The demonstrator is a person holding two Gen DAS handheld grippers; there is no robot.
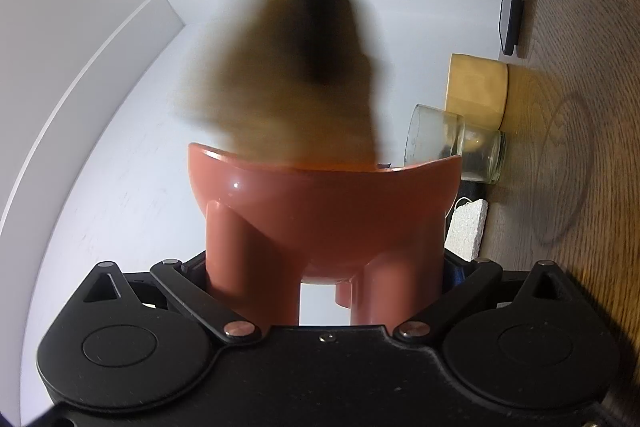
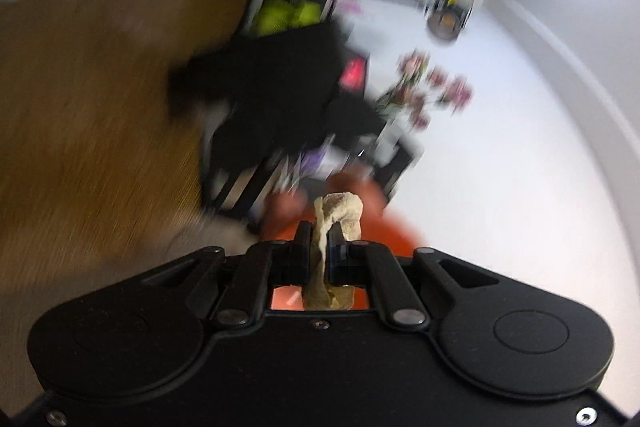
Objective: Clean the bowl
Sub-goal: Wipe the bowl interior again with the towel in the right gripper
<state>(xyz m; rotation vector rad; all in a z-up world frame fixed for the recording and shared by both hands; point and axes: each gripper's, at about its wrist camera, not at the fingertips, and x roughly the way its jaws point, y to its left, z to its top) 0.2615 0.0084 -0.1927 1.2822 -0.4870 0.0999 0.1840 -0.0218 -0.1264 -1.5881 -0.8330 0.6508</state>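
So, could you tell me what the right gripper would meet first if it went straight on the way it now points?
Probably the red bowl: the right gripper, shut on a beige cloth, points at it, cloth leading. Blur makes the depth uncertain.

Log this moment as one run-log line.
left gripper: shut on bowl legs | right gripper: shut on cloth | cloth: over bowl, blurred | contact: unclear

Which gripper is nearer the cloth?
Right. The right gripper is shut on the cloth; the left gripper holds the bowl by its legs, below the cloth.
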